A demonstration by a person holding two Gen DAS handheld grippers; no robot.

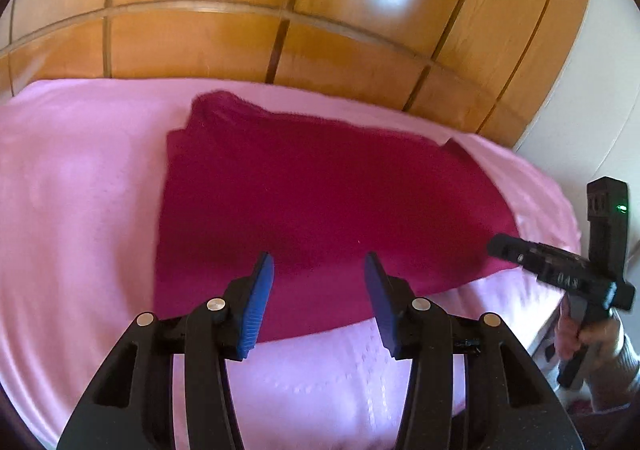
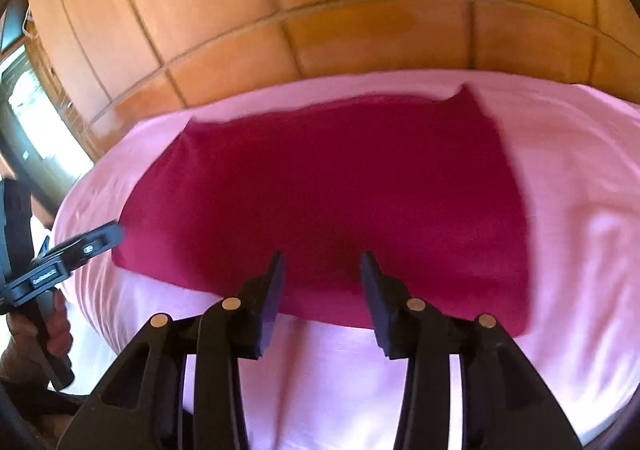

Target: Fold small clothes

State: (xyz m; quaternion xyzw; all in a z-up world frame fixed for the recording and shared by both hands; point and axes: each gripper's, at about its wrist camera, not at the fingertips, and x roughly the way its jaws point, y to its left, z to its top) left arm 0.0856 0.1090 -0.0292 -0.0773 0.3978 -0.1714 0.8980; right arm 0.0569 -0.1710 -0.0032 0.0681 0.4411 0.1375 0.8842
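Left wrist view: the left gripper (image 1: 319,270) sits at 6 o'clock, its 2 blue pads (image 1: 256,310) parted to a moderate gap with nothing between them. Past the tips lies the garment (image 1: 320,194), a dark red cloth spread flat on the pink sheet (image 1: 72,186); it fills the middle of the frame, its near edge at the fingertips and its far edge toward 12 o'clock. A small corner sticks up at its 2 o'clock end. At 3 to 4 o'clock the right gripper (image 1: 494,248) reaches in from the side, its tip at the cloth's near right corner, a hand (image 1: 576,334) on its grip below. Wood panels (image 1: 280,10) run behind the bed from 10 to 2 o'clock.

Right wrist view: the right gripper (image 2: 322,262) at 6 o'clock also stands part open and empty. The garment (image 2: 340,186) lies flat ahead of it on the sheet (image 2: 580,178), its pointed corner at 1 o'clock. At 8 to 9 o'clock the left gripper (image 2: 116,230) comes in, its tip beside the cloth's near left corner, a hand (image 2: 56,330) holding it. Both views are blurred.
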